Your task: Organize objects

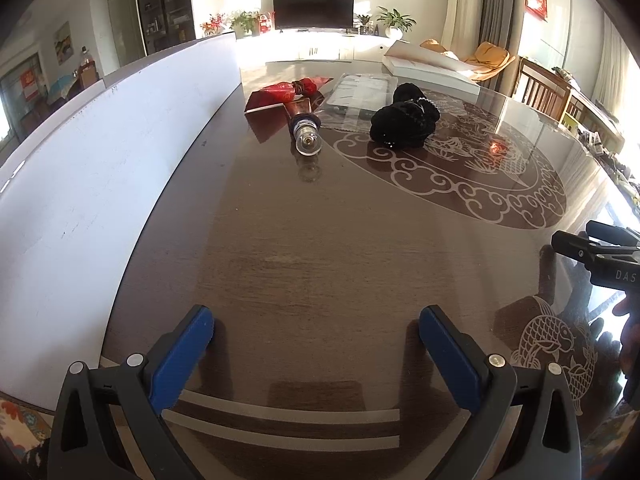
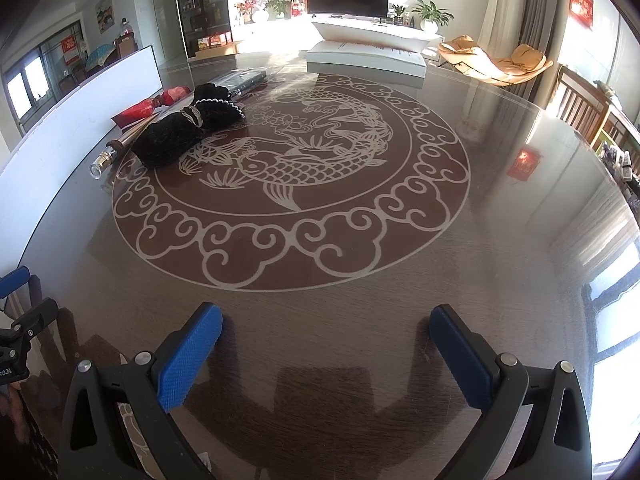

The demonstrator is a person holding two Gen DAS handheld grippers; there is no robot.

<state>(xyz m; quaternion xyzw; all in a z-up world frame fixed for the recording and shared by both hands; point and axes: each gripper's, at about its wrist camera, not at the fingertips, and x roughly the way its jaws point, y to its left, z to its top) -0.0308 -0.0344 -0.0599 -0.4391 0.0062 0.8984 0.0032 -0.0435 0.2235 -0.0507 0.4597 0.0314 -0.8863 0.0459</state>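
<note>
A black fuzzy bundle with pearl trim (image 1: 404, 118) (image 2: 188, 132) lies on the glossy brown table (image 1: 320, 240) (image 2: 360, 320). Beside it lies a tube with a clear round cap (image 1: 305, 136) (image 2: 105, 160), a red packet (image 1: 288, 94) (image 2: 150, 106) and a clear plastic sleeve (image 1: 358, 96) (image 2: 244, 79). My left gripper (image 1: 316, 332) is open near the table's front edge, far short of these things, with nothing between its blue fingers. My right gripper (image 2: 326, 332) is open too, over bare table in front of the fish medallion (image 2: 292, 168).
A long white board (image 1: 100, 152) (image 2: 80, 112) stands along the table's left side. A white flat box (image 1: 430, 66) (image 2: 366, 56) lies at the far end. Wooden chairs (image 1: 548, 88) (image 2: 580, 100) stand to the right. The other gripper's body (image 1: 596, 252) shows at the right edge.
</note>
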